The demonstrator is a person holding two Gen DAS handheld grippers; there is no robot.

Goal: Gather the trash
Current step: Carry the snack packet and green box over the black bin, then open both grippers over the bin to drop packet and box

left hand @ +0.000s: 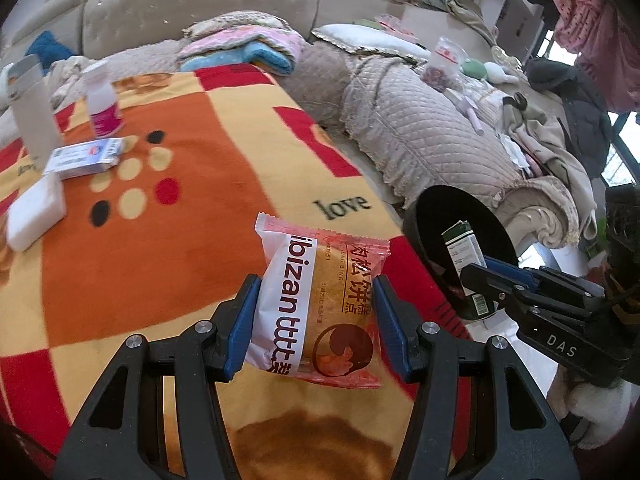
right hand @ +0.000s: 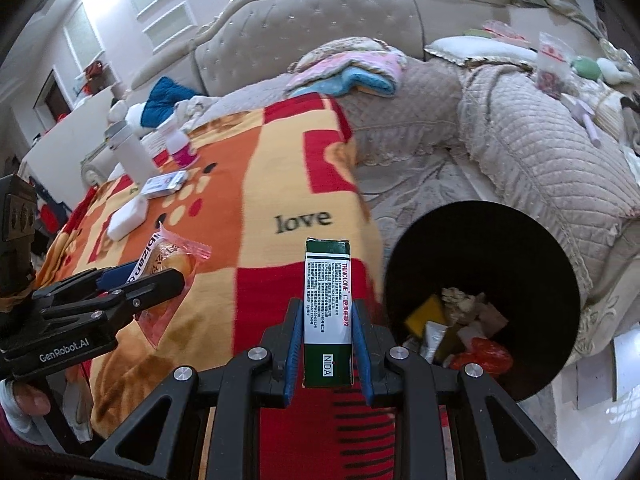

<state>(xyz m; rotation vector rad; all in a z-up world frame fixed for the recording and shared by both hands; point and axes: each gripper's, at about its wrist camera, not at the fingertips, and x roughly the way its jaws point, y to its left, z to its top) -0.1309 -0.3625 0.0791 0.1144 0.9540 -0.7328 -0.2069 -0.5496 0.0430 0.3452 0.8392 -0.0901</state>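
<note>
The left gripper has its blue pads pressed against both sides of a pink and white plastic-wrapped pastry packet, low in the middle of the left wrist view, raised over the orange, red and yellow checked fleece blanket. That packet looks light and soft, the crinkly film slippery and puffed with air. A squeeze across the cake itself, as here, seems safer than pinching the loose sealed edge, though too hard a grip would likely crush it.

The right gripper is clamped tight on a slim dark green and white cardboard medicine box, lower centre of the right wrist view, held by its narrow sides near the bottom end. It looks light and stiff, probably easy to dent.

The round black waste bin, already holding scraps, stands at lower right, just beside the blanket's edge.
</note>
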